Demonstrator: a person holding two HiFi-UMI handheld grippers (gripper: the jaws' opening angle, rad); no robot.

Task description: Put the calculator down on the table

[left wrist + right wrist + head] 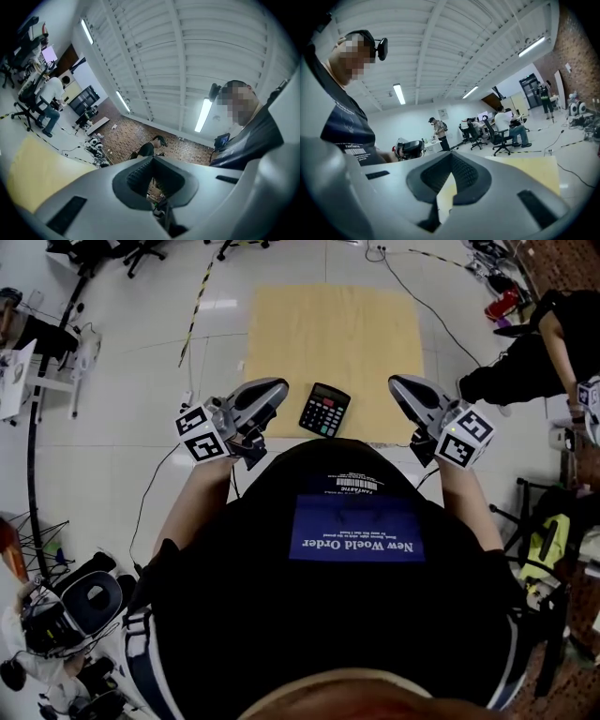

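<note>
Shirt (347, 615) nearest, calculator (324, 410) lying flat on the table (319, 324), both claws empty.
I hold my left claw (279, 387) and right claw (397, 383) to either side of the calculator, touching nothing, each with its jaws pressed together on nothing. It lies by the table's near edge, just ahead of my body, so the job looks done to me. What I fear is a careless drop or sweep of either claw, or a lean forward, clipping it and sliding it off that edge.
</note>
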